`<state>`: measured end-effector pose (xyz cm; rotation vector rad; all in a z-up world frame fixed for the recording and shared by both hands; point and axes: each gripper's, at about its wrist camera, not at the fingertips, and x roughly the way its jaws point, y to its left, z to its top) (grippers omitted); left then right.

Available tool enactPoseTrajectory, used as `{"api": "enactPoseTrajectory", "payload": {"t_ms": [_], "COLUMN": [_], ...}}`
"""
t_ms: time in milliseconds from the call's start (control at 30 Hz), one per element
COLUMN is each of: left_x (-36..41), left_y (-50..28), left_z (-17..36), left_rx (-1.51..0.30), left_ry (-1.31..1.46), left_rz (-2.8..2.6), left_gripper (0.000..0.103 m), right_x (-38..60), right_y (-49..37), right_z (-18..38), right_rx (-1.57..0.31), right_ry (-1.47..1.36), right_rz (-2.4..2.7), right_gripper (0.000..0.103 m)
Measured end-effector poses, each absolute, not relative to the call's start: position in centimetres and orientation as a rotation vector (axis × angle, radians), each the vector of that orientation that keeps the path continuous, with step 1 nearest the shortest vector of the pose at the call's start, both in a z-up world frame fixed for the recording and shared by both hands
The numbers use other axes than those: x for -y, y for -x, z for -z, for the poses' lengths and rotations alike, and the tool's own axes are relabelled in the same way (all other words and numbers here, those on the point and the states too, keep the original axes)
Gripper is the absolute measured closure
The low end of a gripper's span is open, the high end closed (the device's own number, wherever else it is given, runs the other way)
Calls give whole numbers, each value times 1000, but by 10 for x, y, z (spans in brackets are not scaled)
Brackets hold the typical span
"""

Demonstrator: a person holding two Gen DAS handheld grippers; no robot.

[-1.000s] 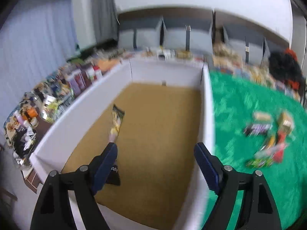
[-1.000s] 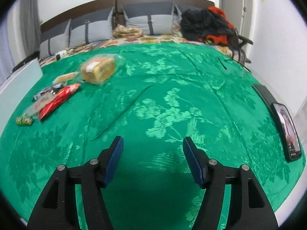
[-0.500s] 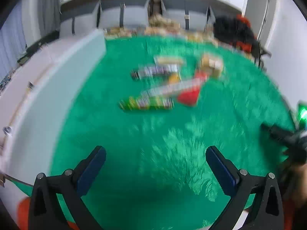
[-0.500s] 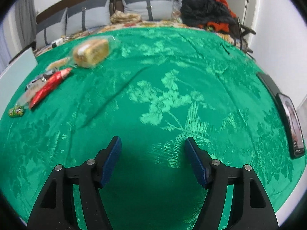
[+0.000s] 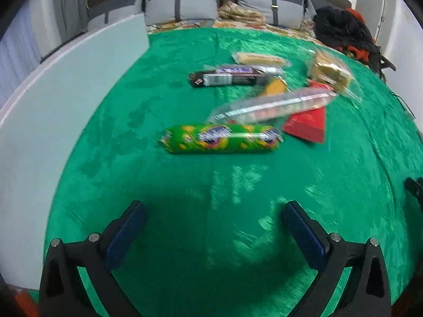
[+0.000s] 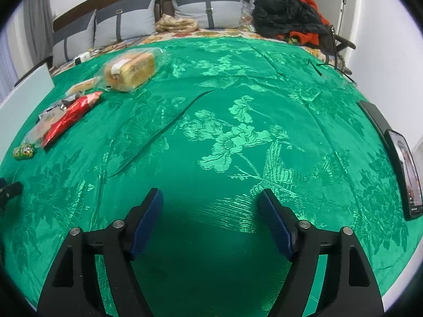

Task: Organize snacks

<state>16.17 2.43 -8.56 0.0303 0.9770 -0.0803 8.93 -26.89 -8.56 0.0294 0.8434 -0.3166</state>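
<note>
Left wrist view: we are looking, from left to right, at the white box wall [image 5: 66, 84], then the green roll [image 5: 222, 138] lying crosswise straight ahead of our left gripper [image 5: 214, 229], whose jaws are standing wide apart and empty, with the other snacks [image 5: 277, 89] piled beyond it. Our right gripper [image 6: 210, 216] is also hanging open over bare green cloth [image 6: 238, 137], the roll sitting far off to its left, so we are judging the left hand nearer, though the roll's long axis lies along the jaw gap, probably calling for a wrist turn.
</note>
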Motion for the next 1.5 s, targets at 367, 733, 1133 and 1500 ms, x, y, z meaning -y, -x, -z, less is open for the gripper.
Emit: {"api": "enactPoseTrajectory", "payload": {"t_ms": [367,733,1133,1500], "left_x": [-28,-28,-28,-28], "left_y": [-159,-158,-158,-158], "left_z": [86,86,86,86], "left_rx": [-945,-945,-944,-944], "left_ry": [-34,-34,-33,-33], "left_rz": [93,93,93,94], "left_gripper": [0,0,0,0], "right_x": [267,267,267,267], "right_y": [-92,-92,-93,-93], "right_z": [86,86,86,86], "right_rx": [-848,-848,-849,-850], "right_ry": [-31,-34,-34,-34], "right_rz": [304,307,308,309], "right_gripper": [17,17,17,17]}}
